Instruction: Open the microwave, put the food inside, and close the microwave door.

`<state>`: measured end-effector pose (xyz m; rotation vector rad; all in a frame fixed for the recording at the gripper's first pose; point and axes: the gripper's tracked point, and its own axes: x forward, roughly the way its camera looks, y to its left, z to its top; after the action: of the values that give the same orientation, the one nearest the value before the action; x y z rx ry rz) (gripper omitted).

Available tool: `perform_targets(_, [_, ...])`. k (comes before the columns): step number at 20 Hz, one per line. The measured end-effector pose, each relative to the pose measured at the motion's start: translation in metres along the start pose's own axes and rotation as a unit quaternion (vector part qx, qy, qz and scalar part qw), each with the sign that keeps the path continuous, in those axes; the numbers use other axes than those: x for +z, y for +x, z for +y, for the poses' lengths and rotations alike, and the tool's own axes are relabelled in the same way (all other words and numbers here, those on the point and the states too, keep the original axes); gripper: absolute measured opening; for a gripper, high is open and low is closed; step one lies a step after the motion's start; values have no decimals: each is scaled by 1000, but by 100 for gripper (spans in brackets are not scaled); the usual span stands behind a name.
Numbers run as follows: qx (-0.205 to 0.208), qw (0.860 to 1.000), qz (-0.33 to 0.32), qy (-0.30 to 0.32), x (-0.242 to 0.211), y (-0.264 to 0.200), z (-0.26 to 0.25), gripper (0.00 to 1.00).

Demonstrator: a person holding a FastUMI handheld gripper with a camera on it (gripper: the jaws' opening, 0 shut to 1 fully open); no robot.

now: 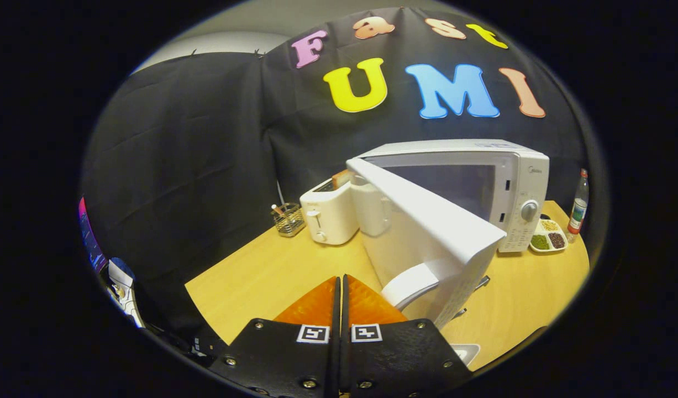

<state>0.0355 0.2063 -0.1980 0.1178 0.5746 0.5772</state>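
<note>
Currently the scene sits on a wooden bench [272,276] against the dark cloth wall; going left to right along its far edge: a small wire basket [288,219] with a utensil standing in it, near the far left corner; just right of it a white toaster [329,216] with a slice of bread [342,178] upright in its slot; a white jug-like container [371,207] touching or just beside the toaster, partly hidden behind the door; then the white microwave [515,188] toward the far right, its dial and button panel facing the gripper; its door [427,232] is swung wide open on the left hinge, its free edge reaching out toward the near edge of the bench; cavity interior mostly hidden behind the door, contents cannot be told; a white curved object [408,284], possibly a plate or bowl, shows at the foot of the door just ahead of the fingers, identity unclear; right of the microwave, a divided white dish [548,236] holding green, dark and pale grains; beside it, at the far right corner, a clear bottle [579,207] with a red cap, upright; gripper [340,287] over the near edge of the bench, fingers pressed together with nothing between them, tips just short of the door's lower corner, not touching it.
</note>
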Motion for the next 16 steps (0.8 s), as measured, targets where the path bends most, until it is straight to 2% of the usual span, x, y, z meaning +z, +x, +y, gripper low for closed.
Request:
perform_targets(6, [-47,999,-10,15,21,8,-61,1])
perform_targets(16, [-101,994,-22,28,49,42,-132,1])
